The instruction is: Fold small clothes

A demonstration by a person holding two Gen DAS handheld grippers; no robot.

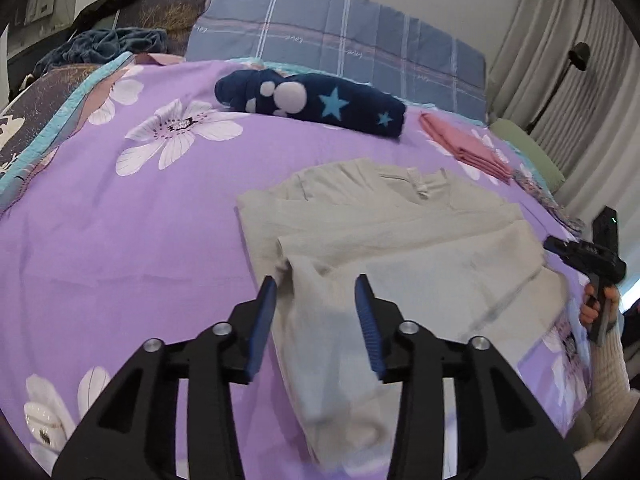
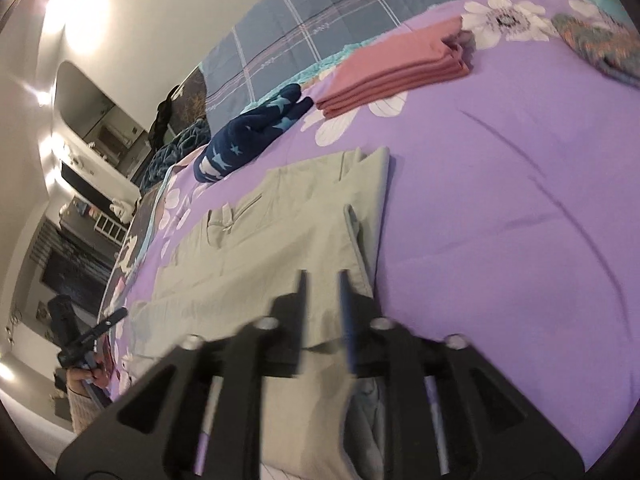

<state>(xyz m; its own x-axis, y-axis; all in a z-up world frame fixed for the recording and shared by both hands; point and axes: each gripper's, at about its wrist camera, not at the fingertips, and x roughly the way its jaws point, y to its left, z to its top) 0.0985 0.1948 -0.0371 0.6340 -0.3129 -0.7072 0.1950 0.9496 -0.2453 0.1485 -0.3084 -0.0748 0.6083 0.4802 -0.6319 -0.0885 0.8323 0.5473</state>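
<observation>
A pale beige garment lies partly folded on the purple flowered bedspread, its collar at the far side. My left gripper hovers over the garment's near left part, open, its blue pads apart with cloth showing below the gap. In the right wrist view the same garment stretches away. My right gripper stands over its near right edge, open with a narrower gap, and nothing is pinched. A hand holding the right gripper shows at the right rim.
A rolled navy garment with stars and a folded pink cloth lie at the far side of the bed. Behind them is a blue plaid quilt. A patterned cloth sits far right. Curtains and a lamp stand beyond.
</observation>
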